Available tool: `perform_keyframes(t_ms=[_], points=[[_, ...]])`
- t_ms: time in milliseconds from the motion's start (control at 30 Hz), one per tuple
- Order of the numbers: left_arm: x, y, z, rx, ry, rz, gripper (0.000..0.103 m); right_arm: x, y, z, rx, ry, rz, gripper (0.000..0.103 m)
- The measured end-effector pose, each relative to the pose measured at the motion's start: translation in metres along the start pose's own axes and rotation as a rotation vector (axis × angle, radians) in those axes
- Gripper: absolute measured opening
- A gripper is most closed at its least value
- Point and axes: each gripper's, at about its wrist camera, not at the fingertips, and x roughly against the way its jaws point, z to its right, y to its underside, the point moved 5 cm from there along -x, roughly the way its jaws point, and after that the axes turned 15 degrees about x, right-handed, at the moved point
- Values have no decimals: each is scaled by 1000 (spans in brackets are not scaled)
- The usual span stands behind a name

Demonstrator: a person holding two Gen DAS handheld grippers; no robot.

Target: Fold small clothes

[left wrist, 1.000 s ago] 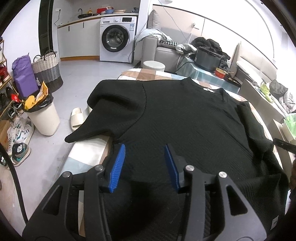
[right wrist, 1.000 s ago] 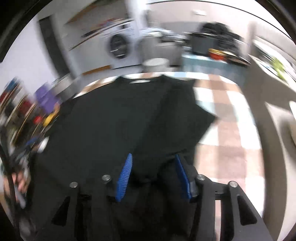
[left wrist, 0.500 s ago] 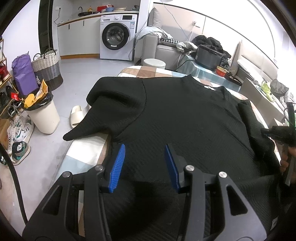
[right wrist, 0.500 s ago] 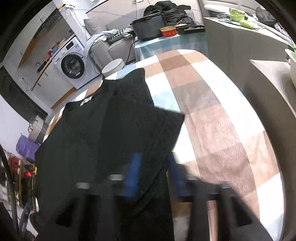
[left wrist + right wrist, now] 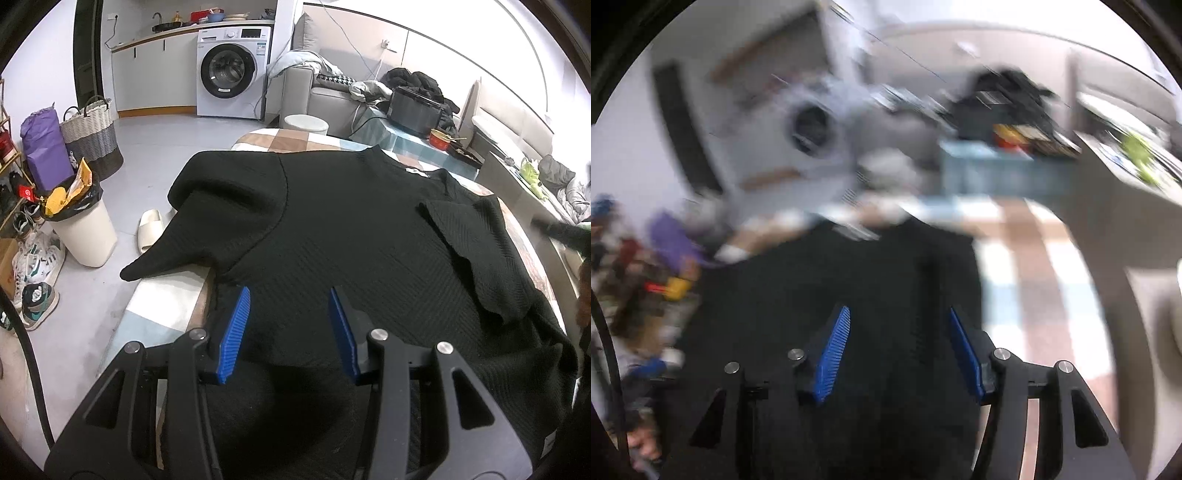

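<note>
The black top (image 5: pixel 351 236) lies spread face-down-or-up, I cannot tell which, across the checked table (image 5: pixel 162 306); its right sleeve (image 5: pixel 476 251) is folded in over the body, presumably the first fold, while the left sleeve (image 5: pixel 192 229) hangs off the table edge, unfolded; the left gripper (image 5: pixel 288 325) hovers over the hem, jaws apart and empty, likely placed for that sleeve; the right gripper (image 5: pixel 899 350), in a blurred view, is spread wide, holding nothing.

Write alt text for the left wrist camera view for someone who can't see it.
A black knit top lies spread on a checkered table, its right sleeve folded inward and its left sleeve hanging off the table edge. The open left gripper hovers over the hem. Behind are a washing machine and a bin.
</note>
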Motion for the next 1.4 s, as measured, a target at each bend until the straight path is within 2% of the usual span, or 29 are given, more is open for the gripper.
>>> perform_keyframes(t_ms=[67,200,233,300,367,433,500,600,633,700,733,800,833,933,1000,1067,1100,1167,1267,1400], points=[[0,0,0,-5,1,-2,41,-20,17,7,-17,-19,-79,45],[1,1,-1,-8,0,-1,41,-44,35,9,-23,-63,-142,45],[1,2,-1,-8,-2,-4,41,-49,38,9,-18,-44,-164,44],[0,2,-1,-9,-7,-4,41,-52,44,6,31,12,-159,34],[0,3,-1,-7,-6,-4,41,-52,47,4,49,32,-150,7],[0,3,-1,-9,-9,-3,41,-49,47,8,27,17,-129,5],[1,3,-2,-12,-16,0,41,-33,44,19,-30,17,-55,4],[2,3,-3,-6,-18,1,41,-7,46,50,-121,125,-17,4],[2,3,-3,-6,-18,1,41,-2,47,64,-168,172,-24,4],[2,3,-2,-10,-18,0,41,-8,60,90,-250,195,-82,4],[2,3,-2,-13,-20,0,41,-12,66,98,-274,199,-122,4],[4,4,-2,-17,-21,1,41,-12,72,102,-291,163,-134,8],[5,4,-1,-18,-19,2,41,-8,72,102,-295,156,-129,12],[6,4,-1,-18,-25,0,41,2,64,89,-260,100,-79,12],[7,3,-3,-12,-36,3,41,11,61,68,-194,19,-53,12],[7,0,-8,6,-43,4,43,17,64,45,-105,-1,-50,12],[8,-1,-10,16,-44,5,45,18,66,35,-75,-16,-47,12],[9,-6,-16,32,-52,19,56,13,74,21,-21,-16,-73,12],[8,-17,-31,91,-62,31,65,1,95,31,-16,86,-173,12],[2,-34,-59,207,-69,29,76,20,94,36,-90,35,-91,18]])
